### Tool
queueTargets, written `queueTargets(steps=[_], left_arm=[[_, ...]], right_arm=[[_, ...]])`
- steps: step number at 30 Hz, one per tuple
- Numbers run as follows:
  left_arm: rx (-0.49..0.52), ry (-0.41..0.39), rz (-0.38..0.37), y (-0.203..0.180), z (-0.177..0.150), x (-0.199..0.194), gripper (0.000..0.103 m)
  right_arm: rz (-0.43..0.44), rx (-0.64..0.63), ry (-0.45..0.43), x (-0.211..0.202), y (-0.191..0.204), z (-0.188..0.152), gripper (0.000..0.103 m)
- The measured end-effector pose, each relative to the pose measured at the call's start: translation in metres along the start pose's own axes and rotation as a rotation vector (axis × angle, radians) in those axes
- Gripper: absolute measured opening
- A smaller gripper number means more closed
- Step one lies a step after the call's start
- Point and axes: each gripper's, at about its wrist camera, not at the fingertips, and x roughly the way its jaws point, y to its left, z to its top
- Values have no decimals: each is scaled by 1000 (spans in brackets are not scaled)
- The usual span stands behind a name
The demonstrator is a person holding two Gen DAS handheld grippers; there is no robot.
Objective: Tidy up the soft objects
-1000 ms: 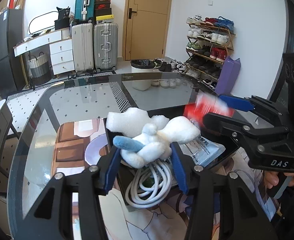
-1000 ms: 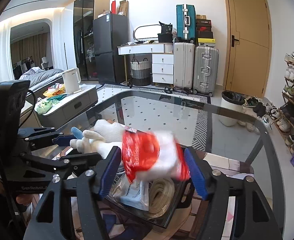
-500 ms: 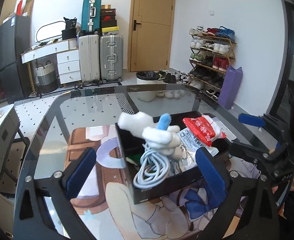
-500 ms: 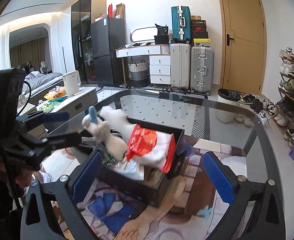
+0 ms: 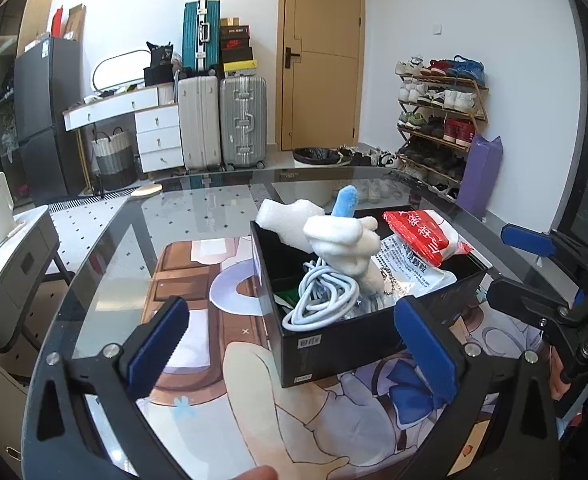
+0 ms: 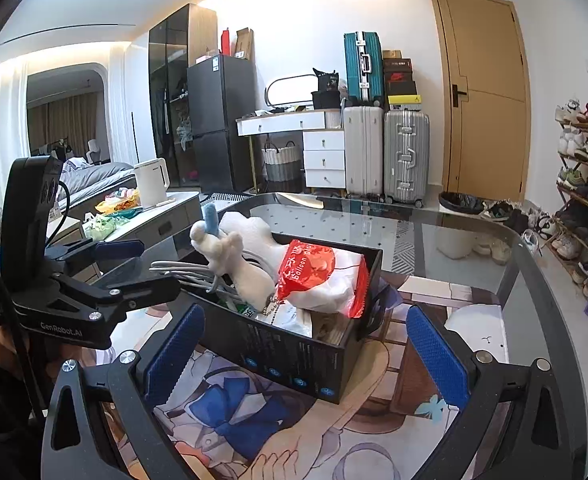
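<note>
A black box stands on the glass table, filled to the top. A white plush toy with a blue ear leans on a white foam piece inside it. A red-and-white packet lies on the box's right side, and a pale coiled cable sits at its front. My left gripper is open and empty, short of the box. In the right wrist view, the box, plush and packet sit just ahead of my open, empty right gripper.
The box rests on a cartoon-print mat under the glass table. Each gripper shows in the other's view: the right gripper, the left gripper. A side cabinet with a white kettle stands beyond the table's left edge.
Both grippers opened wide, the left letting go of the plush toy and the right of the red packet, which now rest in the box. Both hands drew back from the box.
</note>
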Motion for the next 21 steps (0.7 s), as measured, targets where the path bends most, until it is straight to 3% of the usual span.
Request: queueTargets(steps=[21], left_arm=[[-16,-78,6,3,-9,-8,103]], right_arm=[[2,-21,-77,-13,6,-1,102]])
